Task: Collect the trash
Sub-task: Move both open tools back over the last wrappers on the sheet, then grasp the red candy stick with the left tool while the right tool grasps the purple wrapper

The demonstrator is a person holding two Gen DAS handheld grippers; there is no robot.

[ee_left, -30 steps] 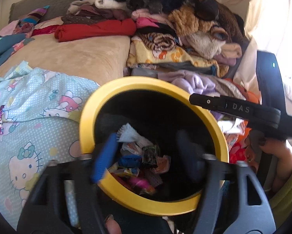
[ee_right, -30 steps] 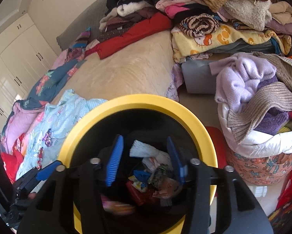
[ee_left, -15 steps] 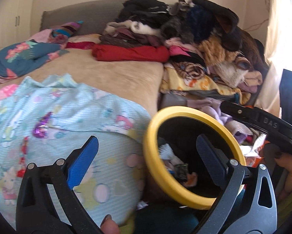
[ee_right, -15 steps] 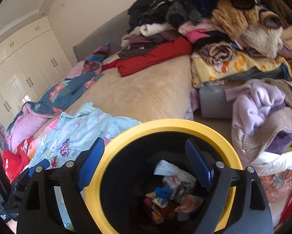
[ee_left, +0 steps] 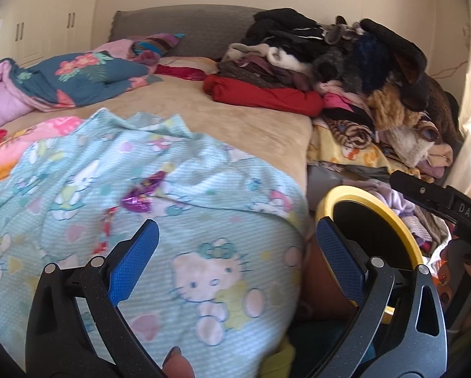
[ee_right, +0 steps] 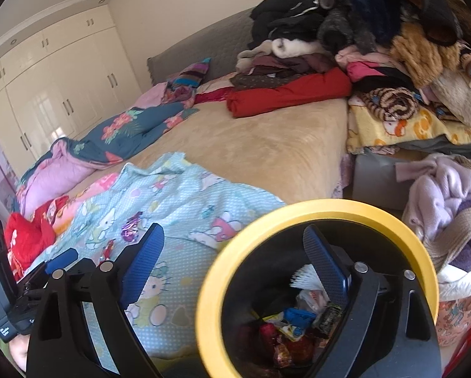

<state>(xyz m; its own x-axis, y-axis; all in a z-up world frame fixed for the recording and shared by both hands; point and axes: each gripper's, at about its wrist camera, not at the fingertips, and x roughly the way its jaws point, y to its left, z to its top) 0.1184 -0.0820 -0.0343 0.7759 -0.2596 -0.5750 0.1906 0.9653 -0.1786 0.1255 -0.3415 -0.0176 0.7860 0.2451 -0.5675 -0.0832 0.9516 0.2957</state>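
Both my grippers are swinging away from the yellow-rimmed bin [ee_right: 317, 211], which a second ago filled both views; the wrappers [ee_right: 295, 318] are lying inside it, so that drop looks done. My left gripper [ee_left: 235, 261] is standing fully spread and empty over the Hello Kitty blanket [ee_left: 159, 170]. My right gripper [ee_right: 235, 264] is widening its jaws, nothing between them. I am now facing a purple foil wrapper [ee_left: 140, 195] on the blanket, with a red one [ee_left: 106, 230] just beside it, probably next. Motion blur is smearing both; the bin's interior is cut off in the left view.
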